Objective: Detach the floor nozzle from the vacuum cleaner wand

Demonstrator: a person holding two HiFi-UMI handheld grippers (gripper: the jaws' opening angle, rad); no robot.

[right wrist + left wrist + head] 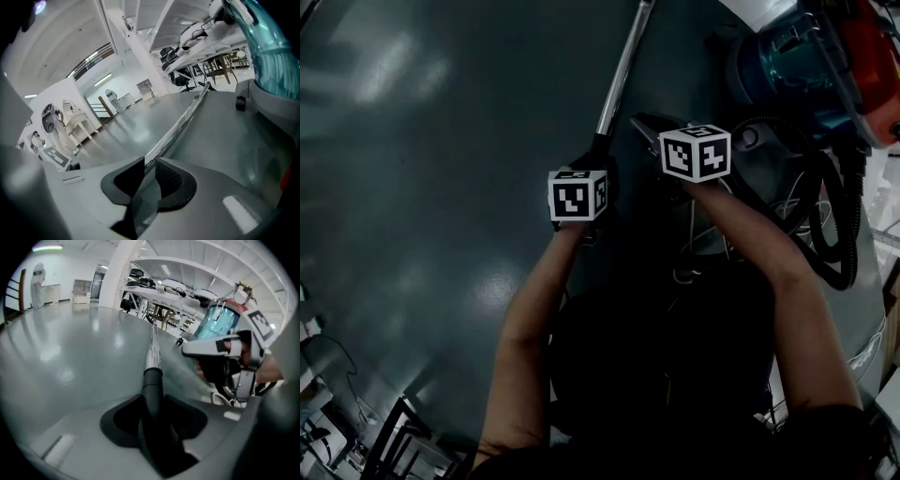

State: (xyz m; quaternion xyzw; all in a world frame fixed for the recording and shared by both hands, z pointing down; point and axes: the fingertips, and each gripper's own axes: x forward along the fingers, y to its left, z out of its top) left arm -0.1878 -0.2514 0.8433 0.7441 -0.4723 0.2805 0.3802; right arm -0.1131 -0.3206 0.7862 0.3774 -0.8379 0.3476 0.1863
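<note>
Where the wand lies: the wand [621,70] runs over the floor [422,206], long axis pointing away from the person; a black collar [152,383] caps its near end.
Nozzle: the floor nozzle is not made out in any view; judged to join at the collar end.
Left jaws: the left gripper [153,411] sits on the black collar, jaws pinching it from both sides, with the chrome tube running straight ahead.
Right jaws: the right gripper [149,176] sits just beside the wand, on the side of the vacuum cleaner body [811,66] and slightly further up the tube than the left; jaws a little spread, nothing pinched, chrome tube lined up with the gap at the tips.
Nearer hand: left, which grips the wand.
Arm pose: left forearm [530,319] and right forearm [769,253] converge on the wand from its near end; both grippers tilt downward.
Coming move (judged): right jaws take the chrome tube, then the two grips pull apart along the wand's axis.
</note>
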